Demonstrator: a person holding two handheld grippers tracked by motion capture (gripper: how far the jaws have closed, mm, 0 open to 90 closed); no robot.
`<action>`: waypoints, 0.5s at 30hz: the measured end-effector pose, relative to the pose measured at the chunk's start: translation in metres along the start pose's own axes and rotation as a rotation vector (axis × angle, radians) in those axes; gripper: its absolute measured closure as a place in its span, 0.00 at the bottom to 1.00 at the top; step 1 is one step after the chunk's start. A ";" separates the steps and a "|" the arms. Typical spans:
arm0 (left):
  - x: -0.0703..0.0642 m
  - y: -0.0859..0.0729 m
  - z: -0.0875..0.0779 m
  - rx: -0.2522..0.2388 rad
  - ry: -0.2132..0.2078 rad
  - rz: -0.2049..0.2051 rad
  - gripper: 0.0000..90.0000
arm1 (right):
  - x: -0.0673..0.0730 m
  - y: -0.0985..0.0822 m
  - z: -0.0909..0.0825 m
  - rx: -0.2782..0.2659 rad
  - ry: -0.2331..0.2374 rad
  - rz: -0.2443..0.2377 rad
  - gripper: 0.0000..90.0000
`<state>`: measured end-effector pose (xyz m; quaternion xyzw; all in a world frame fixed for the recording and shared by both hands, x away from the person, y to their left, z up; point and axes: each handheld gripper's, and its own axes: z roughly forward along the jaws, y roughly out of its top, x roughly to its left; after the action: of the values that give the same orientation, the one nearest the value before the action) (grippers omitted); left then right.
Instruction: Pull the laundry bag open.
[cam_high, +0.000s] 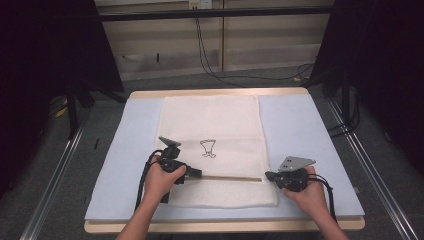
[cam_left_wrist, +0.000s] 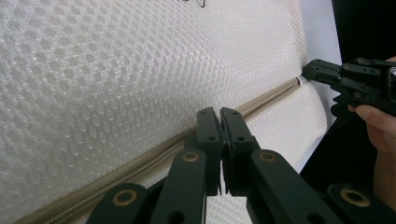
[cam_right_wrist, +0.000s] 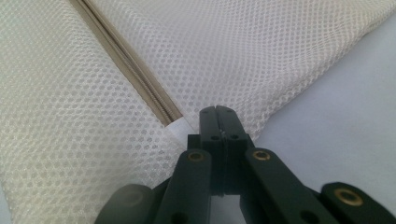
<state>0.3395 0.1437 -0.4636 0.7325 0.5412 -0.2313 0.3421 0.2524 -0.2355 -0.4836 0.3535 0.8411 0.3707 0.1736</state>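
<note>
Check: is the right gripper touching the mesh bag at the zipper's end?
Touching. In the right gripper view, the right gripper is shut with its tips against the mesh bag edge, beside the zipper end.

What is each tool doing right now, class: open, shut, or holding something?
Left tool: shut, on the zip of the mesh bag.
Right tool: shut, at the bag's edge by the zip's end; whether it grips mesh cannot be told.

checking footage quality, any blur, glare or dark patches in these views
High view: even light on the mesh bag and table, both sides of the room black, slightly soft. Left gripper view: mesh sharp mid-frame, the zipper blurring toward the lower left corner. Right gripper view: crisp, no glare, jaw bases soft.
</note>
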 end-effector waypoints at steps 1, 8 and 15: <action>0.000 0.000 0.000 0.000 0.000 0.000 0.97 | 0.000 0.000 0.000 -0.001 0.000 0.000 1.00; 0.001 0.000 0.000 -0.004 0.005 0.000 0.97 | 0.000 0.000 0.000 -0.001 0.001 -0.001 1.00; 0.004 -0.001 -0.005 -0.003 -0.002 -0.004 0.97 | -0.001 0.000 0.000 -0.001 0.005 0.001 1.00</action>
<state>0.3402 0.1505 -0.4636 0.7306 0.5429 -0.2318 0.3431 0.2528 -0.2359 -0.4836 0.3527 0.8413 0.3720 0.1715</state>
